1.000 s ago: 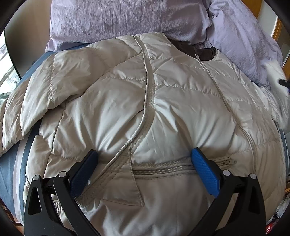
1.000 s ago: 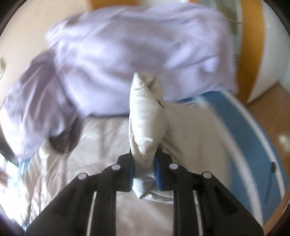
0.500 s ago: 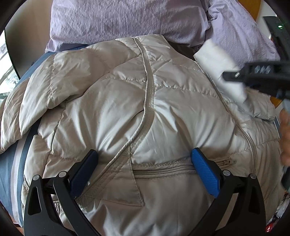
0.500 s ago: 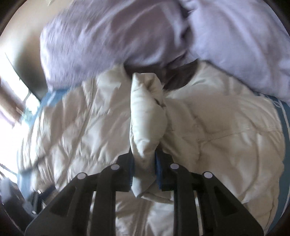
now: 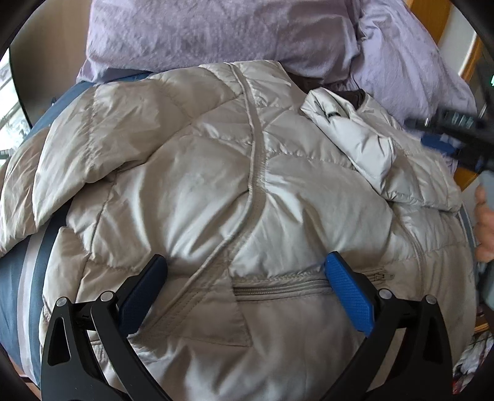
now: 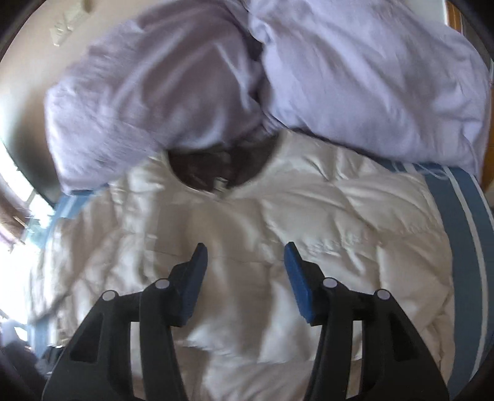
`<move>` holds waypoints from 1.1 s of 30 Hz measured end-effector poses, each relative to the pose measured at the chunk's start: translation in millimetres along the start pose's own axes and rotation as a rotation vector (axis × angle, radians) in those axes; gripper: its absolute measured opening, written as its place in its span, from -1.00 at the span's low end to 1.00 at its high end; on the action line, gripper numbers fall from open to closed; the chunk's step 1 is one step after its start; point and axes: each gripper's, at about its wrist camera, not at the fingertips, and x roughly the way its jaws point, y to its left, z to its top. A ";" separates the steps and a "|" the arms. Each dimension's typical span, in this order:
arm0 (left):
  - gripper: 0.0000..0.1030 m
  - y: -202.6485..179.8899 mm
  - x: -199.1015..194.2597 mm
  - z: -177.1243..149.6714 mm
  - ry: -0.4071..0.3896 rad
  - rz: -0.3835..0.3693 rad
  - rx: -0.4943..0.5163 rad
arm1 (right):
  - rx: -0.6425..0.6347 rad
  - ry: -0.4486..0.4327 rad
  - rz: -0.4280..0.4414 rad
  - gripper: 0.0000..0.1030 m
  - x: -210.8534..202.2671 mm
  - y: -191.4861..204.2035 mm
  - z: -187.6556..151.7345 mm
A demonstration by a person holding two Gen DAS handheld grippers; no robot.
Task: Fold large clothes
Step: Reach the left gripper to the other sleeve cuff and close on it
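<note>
A cream quilted puffer jacket point(image 5: 197, 185) lies spread on the bed, front up, with a dark lining at the collar point(image 6: 216, 166). Its right sleeve point(image 5: 355, 135) lies folded across the chest. My left gripper point(image 5: 244, 271) is open, its jaws resting on the jacket on either side of a zip pocket point(image 5: 278, 287) near the hem. My right gripper point(image 6: 244, 256) is open and empty just above the jacket's chest; it also shows in the left wrist view point(image 5: 447, 135) at the right edge, blurred.
Lilac pillows point(image 5: 216, 31) point(image 6: 355, 68) lie behind the collar. The blue striped bed sheet point(image 6: 463, 216) point(image 5: 18, 277) shows on both sides. A wooden frame point(image 5: 432, 12) stands at the far right. A hand point(image 5: 484, 222) holds the right gripper.
My right gripper carried the sleeve over the jacket's chest, opened and let it go. The sleeve now lies folded across the front. My left gripper has stayed in place.
</note>
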 end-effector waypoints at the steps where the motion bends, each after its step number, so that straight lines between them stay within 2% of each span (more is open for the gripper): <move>1: 0.97 2.6 -1.6 1.4 -0.001 -0.002 -0.012 | -0.004 0.013 -0.013 0.02 5.1 -0.3 -1.7; 3: 0.97 10.2 -5.6 4.1 -0.005 -0.003 -0.040 | -0.019 0.041 -0.035 0.04 16.2 3.9 -6.6; 8: 0.97 35.4 -20.9 11.6 -0.046 0.022 -0.114 | -0.045 0.063 -0.055 0.35 32.4 21.9 -18.6; 14: 0.97 65.6 -40.2 16.8 -0.093 0.084 -0.185 | -0.057 0.074 -0.092 0.59 45.5 39.5 -24.6; 19: 0.97 93.1 -50.7 17.1 -0.110 0.142 -0.241 | -0.009 0.089 -0.105 0.68 55.0 42.4 -20.0; 23: 0.97 116.3 -57.5 14.0 -0.116 0.185 -0.288 | -0.021 0.093 -0.135 0.73 62.6 47.4 -18.0; 27: 0.97 147.5 -64.7 7.5 -0.116 0.229 -0.369 | -0.080 0.044 -0.185 0.76 70.2 55.2 -25.6; 33: 0.97 200.3 -80.7 -7.7 -0.120 0.291 -0.521 | -0.090 -0.003 -0.183 0.78 68.3 54.4 -30.6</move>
